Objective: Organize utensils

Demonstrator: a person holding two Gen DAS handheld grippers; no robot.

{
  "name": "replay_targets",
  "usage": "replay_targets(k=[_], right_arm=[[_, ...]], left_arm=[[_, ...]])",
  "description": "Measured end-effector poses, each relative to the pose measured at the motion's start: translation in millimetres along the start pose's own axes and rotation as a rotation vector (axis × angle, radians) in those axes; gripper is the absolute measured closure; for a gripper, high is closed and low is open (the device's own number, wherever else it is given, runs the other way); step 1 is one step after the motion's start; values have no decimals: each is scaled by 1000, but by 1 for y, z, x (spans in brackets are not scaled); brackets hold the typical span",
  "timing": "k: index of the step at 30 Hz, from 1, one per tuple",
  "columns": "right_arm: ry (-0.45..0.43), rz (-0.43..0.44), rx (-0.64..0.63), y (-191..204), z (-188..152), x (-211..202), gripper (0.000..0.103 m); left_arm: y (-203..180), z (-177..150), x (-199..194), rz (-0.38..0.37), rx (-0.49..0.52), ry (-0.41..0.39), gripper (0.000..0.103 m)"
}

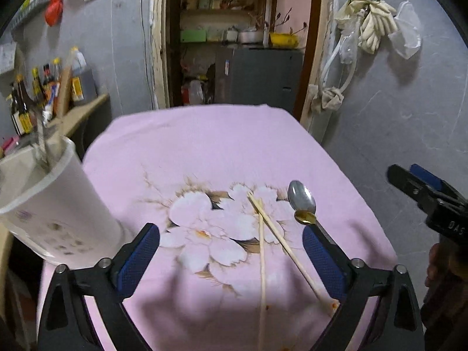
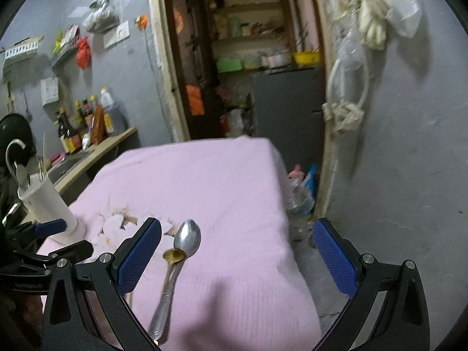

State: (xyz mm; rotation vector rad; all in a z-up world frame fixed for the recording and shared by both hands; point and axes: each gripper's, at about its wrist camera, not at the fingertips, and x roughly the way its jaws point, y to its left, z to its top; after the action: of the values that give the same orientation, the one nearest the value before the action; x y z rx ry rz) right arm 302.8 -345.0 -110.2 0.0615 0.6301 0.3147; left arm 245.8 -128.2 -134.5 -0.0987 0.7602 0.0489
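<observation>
On the pink flowered cloth point(image 1: 204, 146) lie two wooden chopsticks point(image 1: 261, 251), crossed near their far ends. Beside them rest a large silver spoon point(image 1: 302, 196) and a small gold spoon point(image 1: 304, 216). My left gripper point(image 1: 231, 251) hovers open above the chopsticks, which pass between its blue pads. A white utensil holder point(image 1: 49, 201) stands at the cloth's left edge with utensils in it. In the right wrist view, my right gripper point(image 2: 237, 251) is open over the silver spoon point(image 2: 187, 238) and the gold spoon point(image 2: 174, 256), both lying near its left pad. The holder point(image 2: 49, 204) stands far left.
A counter point(image 1: 82, 111) with several sauce bottles point(image 1: 26, 108) lies behind the holder. A doorway point(image 1: 234, 44) with shelves opens beyond the table. The grey wall point(image 1: 395, 102) and floor fall away right of the cloth point(image 2: 219, 175). A plastic bottle point(image 2: 299, 201) stands on the floor.
</observation>
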Motion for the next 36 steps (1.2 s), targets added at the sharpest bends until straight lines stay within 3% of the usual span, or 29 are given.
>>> replay_targets(k=[4, 6, 8, 17, 24, 28, 36], right_arm=[[67, 75, -3, -1, -5, 34, 3], [105, 108, -2, -1, -8, 49, 8], [147, 146, -6, 1, -11, 64, 21], [307, 270, -28, 19, -25, 111, 50], [348, 350, -82, 34, -22, 127, 60], [358, 392, -144, 41, -15, 138, 68], [383, 462, -253, 45, -2, 147, 75]], left_arm=[[-2, -10, 29, -36, -43, 96, 33], [-3, -14, 38, -46, -53, 133, 44], [-5, -17, 44, -42, -42, 159, 51], [-14, -7, 55, -6, 8, 167, 60], [-23, -1, 66, -25, 46, 188, 87], [-24, 1, 68, -40, 57, 207, 90], [-23, 4, 73, -58, 69, 221, 90]])
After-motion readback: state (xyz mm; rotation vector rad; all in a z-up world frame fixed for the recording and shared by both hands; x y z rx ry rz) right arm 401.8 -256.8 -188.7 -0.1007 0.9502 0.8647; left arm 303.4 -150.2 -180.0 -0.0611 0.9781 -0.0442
